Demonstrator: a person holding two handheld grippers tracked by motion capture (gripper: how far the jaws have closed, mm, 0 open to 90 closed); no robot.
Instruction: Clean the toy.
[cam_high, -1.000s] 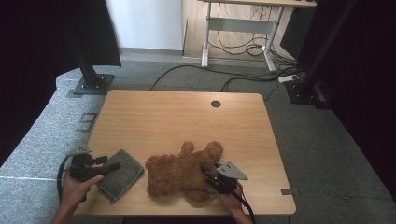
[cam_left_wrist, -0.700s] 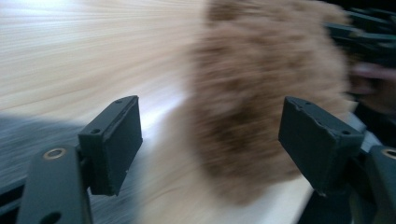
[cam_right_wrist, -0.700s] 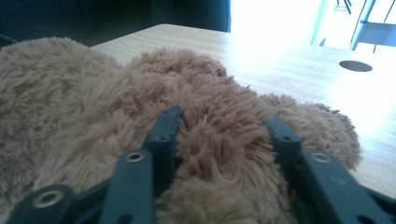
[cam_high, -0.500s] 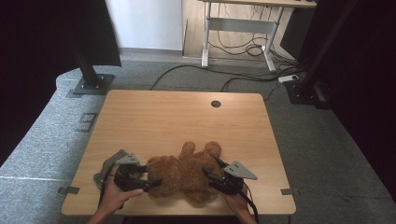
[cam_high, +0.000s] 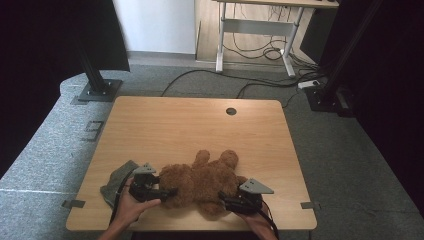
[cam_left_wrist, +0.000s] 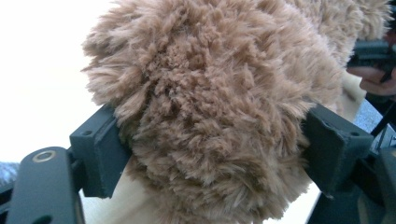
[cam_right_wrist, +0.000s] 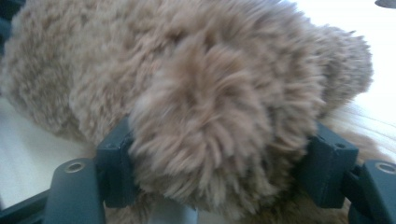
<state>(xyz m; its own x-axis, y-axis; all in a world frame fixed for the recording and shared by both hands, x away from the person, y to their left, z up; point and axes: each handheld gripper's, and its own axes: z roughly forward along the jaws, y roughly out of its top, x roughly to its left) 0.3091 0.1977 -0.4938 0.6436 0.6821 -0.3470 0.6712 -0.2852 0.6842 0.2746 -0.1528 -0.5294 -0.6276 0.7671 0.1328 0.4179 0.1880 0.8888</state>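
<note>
A brown plush teddy bear (cam_high: 202, 182) lay on the wooden surface (cam_high: 190, 130) near the person's edge, with a grey cloth (cam_high: 116, 181) just beside it at the left. The left gripper (cam_high: 167, 191) had its jaws set to either side of one furry end of the bear; in the left gripper view the fur (cam_left_wrist: 215, 116) bulged between the two black jaws and brushed both, though whether the pads were pressing could not be told. The right gripper (cam_high: 226, 201) sat at the bear's other end, and its jaws had just been opening; in the right gripper view they stood wide with a rounded limb (cam_right_wrist: 224, 126) between them, the pile touching both sides but not visibly squeezed. The likeliest trouble from here was a hold on pile alone: soft fur gives way, so a closure that caught only the fluff might slip off when the bear was lifted or turned. With the right jaws apart, any pull from the left would probably drag the whole toy across the surface, perhaps onto the cloth. A bear lying this close to the near edge might also tip off if nudged that way.
</note>
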